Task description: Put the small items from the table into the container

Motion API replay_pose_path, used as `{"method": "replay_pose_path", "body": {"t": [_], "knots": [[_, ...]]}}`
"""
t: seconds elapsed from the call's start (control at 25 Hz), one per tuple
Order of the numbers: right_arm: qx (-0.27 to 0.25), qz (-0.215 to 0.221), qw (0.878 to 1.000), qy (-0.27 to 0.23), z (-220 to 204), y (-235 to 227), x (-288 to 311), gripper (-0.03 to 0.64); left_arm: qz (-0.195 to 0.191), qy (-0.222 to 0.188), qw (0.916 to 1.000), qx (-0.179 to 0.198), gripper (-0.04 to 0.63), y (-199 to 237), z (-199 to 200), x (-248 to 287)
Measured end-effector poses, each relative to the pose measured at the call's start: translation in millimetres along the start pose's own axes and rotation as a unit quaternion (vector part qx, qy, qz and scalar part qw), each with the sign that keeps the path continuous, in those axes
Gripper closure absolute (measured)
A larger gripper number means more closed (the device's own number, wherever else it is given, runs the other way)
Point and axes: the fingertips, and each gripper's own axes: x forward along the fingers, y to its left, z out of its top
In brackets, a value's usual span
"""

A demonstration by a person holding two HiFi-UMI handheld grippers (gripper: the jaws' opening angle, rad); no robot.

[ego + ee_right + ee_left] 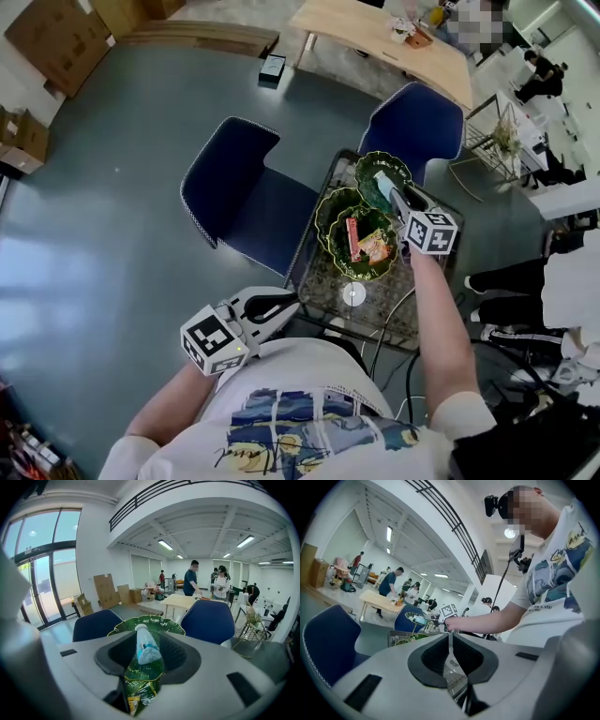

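so going across the head view: the left gripper [289, 303] sits low at the lower left, by the near edge of the table [323, 281]; its own view shows the jaws pressed together with nothing between them, so it's basically idle right now; behind it in the left half are two blue chairs [239, 187], not part of this; on the table there are three green leaf-pattern bowls bunched together in the centre; the left bowl [334, 208] looks empty as far as I can tell; the near bowl [375, 274], touching it, already has a couple of snack packets [364, 244] in it, one red and one orange; below those, on the bare tabletop, there's a small white round thing [353, 293], too small to say what it is; then right of centre, the right gripper [398, 199] reaches over the far bowl [380, 157], and its own view shows the jaws pinching a small bottle [146, 648] with a white cap and blue label, held just above that bowl with the cap pointing away; my read is the job's well along: packets are in, the bottle is about to be dropped, and the white round thing looks like the only leftover; no other loose items that I can see
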Motion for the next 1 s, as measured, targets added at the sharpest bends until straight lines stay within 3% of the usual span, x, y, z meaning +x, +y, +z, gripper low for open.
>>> {"method": "replay_pose_path", "body": {"t": [0.48,0.68,0.8,1.0], "knots": [[0.003,-0.031,0.999,-0.027,1,2,-63,0.462,-0.032,0.010,0.9994,0.006,0.584,-13,-4,0],[0.022,-0.045,0.999,-0.011,-40,27,-118,0.462,-0.058,0.028,0.9979,-0.010,0.584,-33,-18,2],[0.029,-0.040,0.999,-0.016,-58,50,-137,0.462,-0.075,0.042,0.9962,0.016,0.584,-32,-19,10],[0.029,0.008,0.999,0.018,-113,84,-182,0.466,-0.095,0.061,0.9920,0.056,0.584,-61,-17,43]]}}
